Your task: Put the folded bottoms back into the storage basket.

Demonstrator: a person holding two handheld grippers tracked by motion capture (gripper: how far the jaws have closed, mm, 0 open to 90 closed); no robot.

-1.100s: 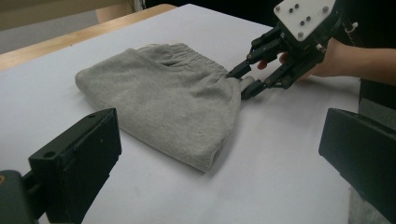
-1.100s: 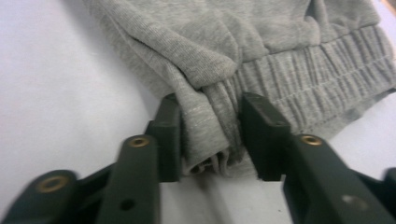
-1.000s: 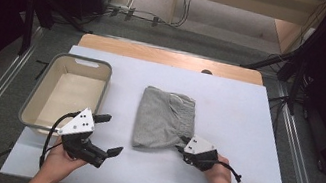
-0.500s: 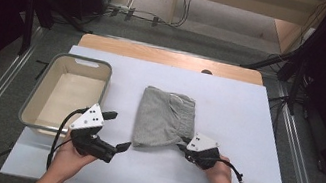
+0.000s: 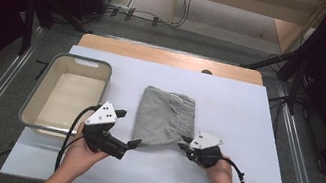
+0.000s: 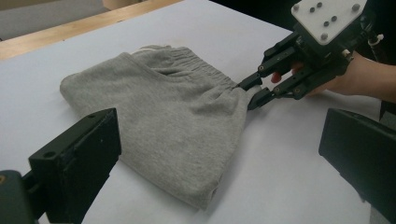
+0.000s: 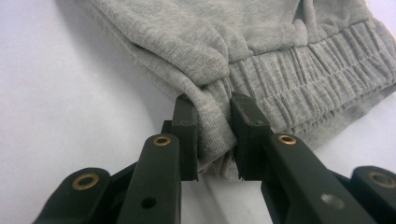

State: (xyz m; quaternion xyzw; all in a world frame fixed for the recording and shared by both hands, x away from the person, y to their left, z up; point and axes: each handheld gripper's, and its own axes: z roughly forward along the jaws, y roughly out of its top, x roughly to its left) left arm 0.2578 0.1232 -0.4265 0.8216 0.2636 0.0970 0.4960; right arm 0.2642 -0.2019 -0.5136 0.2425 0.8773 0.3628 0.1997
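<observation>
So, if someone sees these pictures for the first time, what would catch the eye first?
Probably the folded grey garment in the middle of the white table, with the right gripper shut on its near right corner. Next, the left gripper, jaws open, near the cloth's left edge, and the empty beige tub at the table's left.

In the right gripper view the grey folded garment runs off the top and right edges, and the fold pinched between the right gripper pads hides its own inner layers beside that gripper.
</observation>
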